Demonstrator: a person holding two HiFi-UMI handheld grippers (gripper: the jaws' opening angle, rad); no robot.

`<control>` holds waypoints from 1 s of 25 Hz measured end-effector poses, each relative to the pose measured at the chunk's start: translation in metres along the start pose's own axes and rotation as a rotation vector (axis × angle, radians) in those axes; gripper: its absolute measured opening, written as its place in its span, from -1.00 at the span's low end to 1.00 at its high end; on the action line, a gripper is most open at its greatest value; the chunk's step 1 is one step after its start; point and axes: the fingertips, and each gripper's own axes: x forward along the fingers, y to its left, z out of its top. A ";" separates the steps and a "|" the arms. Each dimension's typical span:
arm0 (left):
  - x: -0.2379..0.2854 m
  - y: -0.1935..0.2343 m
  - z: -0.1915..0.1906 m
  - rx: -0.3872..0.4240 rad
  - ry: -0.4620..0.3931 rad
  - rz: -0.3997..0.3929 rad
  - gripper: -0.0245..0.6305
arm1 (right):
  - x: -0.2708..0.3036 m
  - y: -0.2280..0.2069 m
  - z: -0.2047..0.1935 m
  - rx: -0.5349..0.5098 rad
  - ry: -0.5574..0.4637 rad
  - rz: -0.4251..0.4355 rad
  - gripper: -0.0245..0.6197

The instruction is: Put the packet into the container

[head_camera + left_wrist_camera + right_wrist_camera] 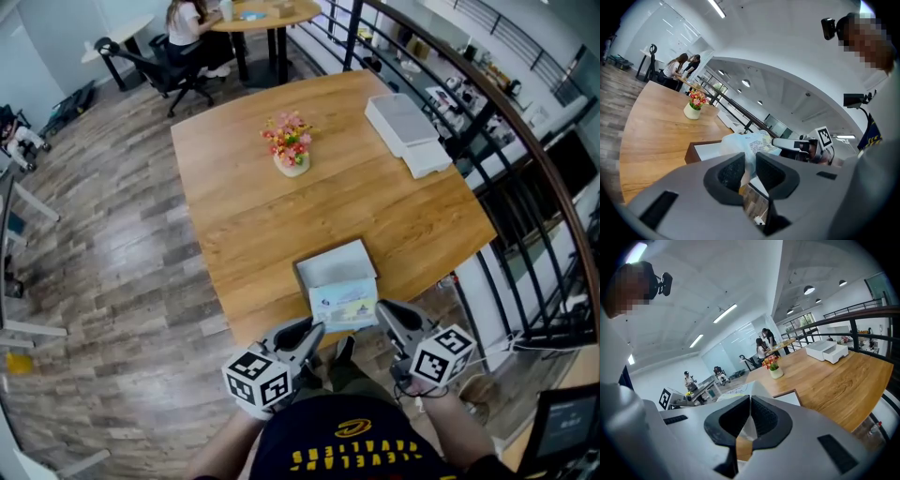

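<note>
A pale blue-and-white packet [344, 305] hangs over the table's near edge, just in front of the container [336, 265], a shallow white box with a brown rim. My left gripper [317, 327] is shut on the packet's left side, and my right gripper [382, 307] is shut on its right side. In the left gripper view the crinkled packet [750, 143] runs between the pads [731, 172], with the container [701, 151] beyond it. In the right gripper view a thin edge of the packet [736, 392] is pinched between the jaws, and the container [792, 398] is just ahead.
A small pot of flowers [291, 145] stands mid-table, and a white box [408, 131] lies at the far right corner. A dark railing [525, 187] runs along the right of the table. People sit at a round table [262, 14] further back.
</note>
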 end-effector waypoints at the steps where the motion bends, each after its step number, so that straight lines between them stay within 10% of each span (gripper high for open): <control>1: 0.002 0.001 0.003 0.006 -0.003 0.010 -0.70 | 0.004 -0.003 0.001 -0.002 0.007 0.005 -0.87; 25: 0.067 0.053 0.012 0.025 0.044 0.211 -0.70 | 0.086 -0.090 0.001 -0.071 0.175 0.033 -0.87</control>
